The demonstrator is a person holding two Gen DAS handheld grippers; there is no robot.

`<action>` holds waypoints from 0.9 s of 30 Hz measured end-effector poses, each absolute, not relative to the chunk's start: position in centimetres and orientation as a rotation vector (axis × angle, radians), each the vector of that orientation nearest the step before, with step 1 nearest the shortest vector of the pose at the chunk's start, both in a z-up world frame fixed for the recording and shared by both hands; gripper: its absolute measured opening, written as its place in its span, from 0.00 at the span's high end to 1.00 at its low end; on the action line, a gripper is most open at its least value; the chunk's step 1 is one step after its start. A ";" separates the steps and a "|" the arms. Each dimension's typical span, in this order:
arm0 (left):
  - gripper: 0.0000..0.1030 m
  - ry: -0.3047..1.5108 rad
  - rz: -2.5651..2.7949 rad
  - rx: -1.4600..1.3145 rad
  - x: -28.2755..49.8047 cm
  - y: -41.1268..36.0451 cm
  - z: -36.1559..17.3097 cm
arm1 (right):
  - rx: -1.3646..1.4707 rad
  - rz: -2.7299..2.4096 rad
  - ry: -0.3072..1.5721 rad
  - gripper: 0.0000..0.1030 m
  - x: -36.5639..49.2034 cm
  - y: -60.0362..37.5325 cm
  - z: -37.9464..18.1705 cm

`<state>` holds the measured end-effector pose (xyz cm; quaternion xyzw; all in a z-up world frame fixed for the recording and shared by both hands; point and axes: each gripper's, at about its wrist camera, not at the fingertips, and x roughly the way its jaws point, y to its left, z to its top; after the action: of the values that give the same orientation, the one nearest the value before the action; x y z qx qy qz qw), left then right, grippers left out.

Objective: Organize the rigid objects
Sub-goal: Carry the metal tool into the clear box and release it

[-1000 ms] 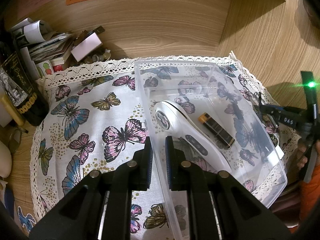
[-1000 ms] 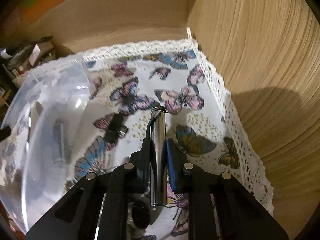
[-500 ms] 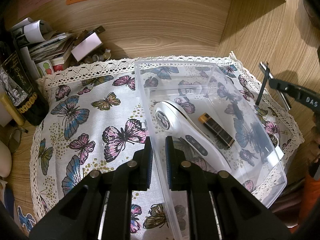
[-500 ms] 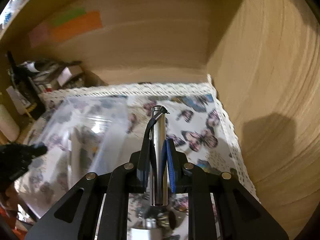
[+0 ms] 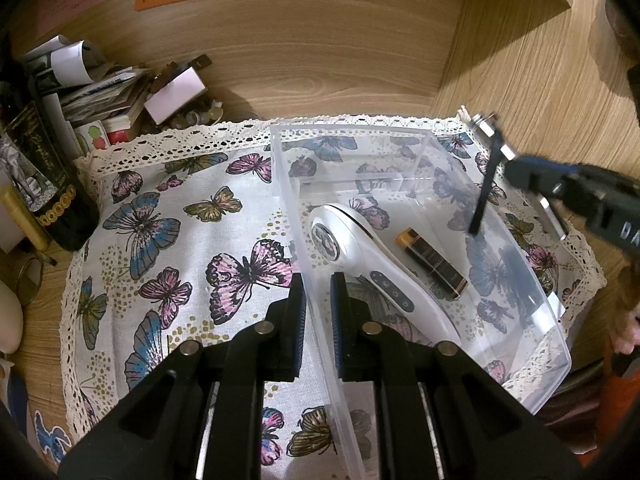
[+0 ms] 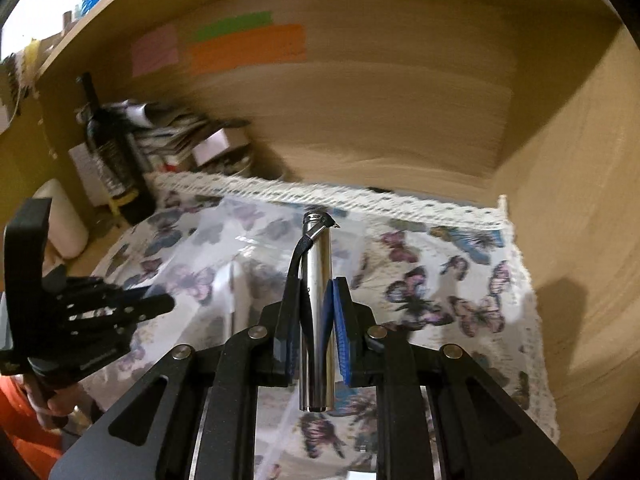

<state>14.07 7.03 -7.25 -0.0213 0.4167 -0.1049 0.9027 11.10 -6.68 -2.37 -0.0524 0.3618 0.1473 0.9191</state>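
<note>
A clear plastic bin stands on the butterfly cloth. Inside it lie a white handheld device and a black and gold tube. My left gripper is shut on the bin's near left wall. My right gripper is shut on a silver metal cylinder with a black cord loop. In the left wrist view that cylinder and its dangling cord hang above the bin's far right side, held by the right gripper. The bin is blurred in the right wrist view.
A dark bottle, stacked papers and small boxes crowd the back left corner. Wooden walls close the back and right of the shelf. Coloured notes are stuck on the back wall. A person's hand holds the left gripper.
My right gripper has lifted the silver cylinder off the cloth and carried it leftward over the bin's right side. The left gripper and the bin have stayed put.
</note>
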 end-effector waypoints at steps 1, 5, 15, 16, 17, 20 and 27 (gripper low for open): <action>0.90 0.861 -0.217 -0.044 14.0 7.1 -7.2 | -0.110 0.313 0.753 0.86 11.2 -6.3 -2.7; 0.90 0.859 -0.220 -0.044 13.9 7.1 -7.2 | -0.126 0.347 0.799 0.86 11.6 -5.1 -3.9; 0.90 0.857 -0.222 -0.048 13.8 7.3 -7.1 | -0.188 0.373 0.894 0.86 12.8 -3.6 -6.3; 0.90 0.858 -0.222 -0.049 13.8 7.3 -7.1 | -0.193 0.373 0.898 0.86 12.8 -3.4 -6.5; 0.90 0.859 -0.222 -0.049 13.9 7.3 -7.1 | -0.195 0.372 0.898 0.86 12.8 -3.4 -6.5; 0.90 0.859 -0.222 -0.048 13.9 7.3 -7.1 | -0.191 0.376 0.897 0.86 12.8 -3.3 -6.3; 0.90 0.860 -0.222 -0.048 13.9 7.3 -7.2 | -0.179 0.362 0.870 0.86 12.5 -4.0 -5.5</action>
<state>13.90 7.33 -7.15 -0.0233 0.4158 -0.1072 0.9028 12.45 -3.97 -5.51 -0.0863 0.4184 0.1739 0.8873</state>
